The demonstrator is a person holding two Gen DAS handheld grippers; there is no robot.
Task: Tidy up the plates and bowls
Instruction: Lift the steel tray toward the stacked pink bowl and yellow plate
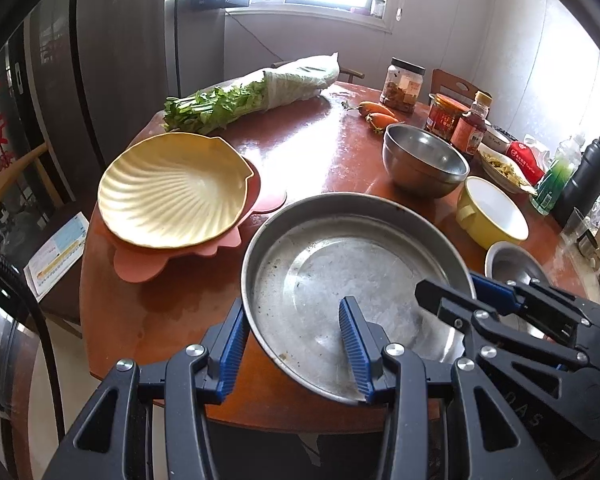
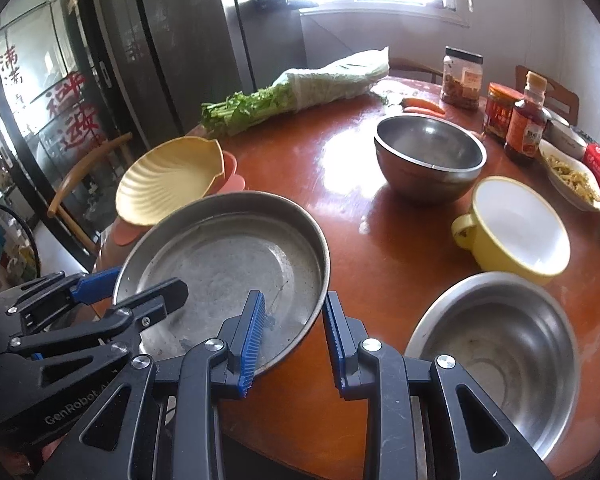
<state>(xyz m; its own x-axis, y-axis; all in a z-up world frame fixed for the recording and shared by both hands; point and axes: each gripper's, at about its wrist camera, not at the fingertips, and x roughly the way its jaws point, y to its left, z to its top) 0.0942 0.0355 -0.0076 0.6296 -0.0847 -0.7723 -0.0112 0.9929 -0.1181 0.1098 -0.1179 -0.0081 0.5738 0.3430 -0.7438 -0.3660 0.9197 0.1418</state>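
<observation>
A round steel pan sits at the near edge of the red-brown table. My left gripper is open with its fingers astride the pan's near-left rim. My right gripper is open astride the pan's near-right rim; it shows in the left wrist view too. A yellow shell plate lies on a pink plate. A big steel bowl, a yellow bowl and a small steel bowl stand to the right.
Wrapped greens, carrots, jars and a sauce bottle, a dish of food and a black flask crowd the far and right side. A fridge and a wooden chair stand left.
</observation>
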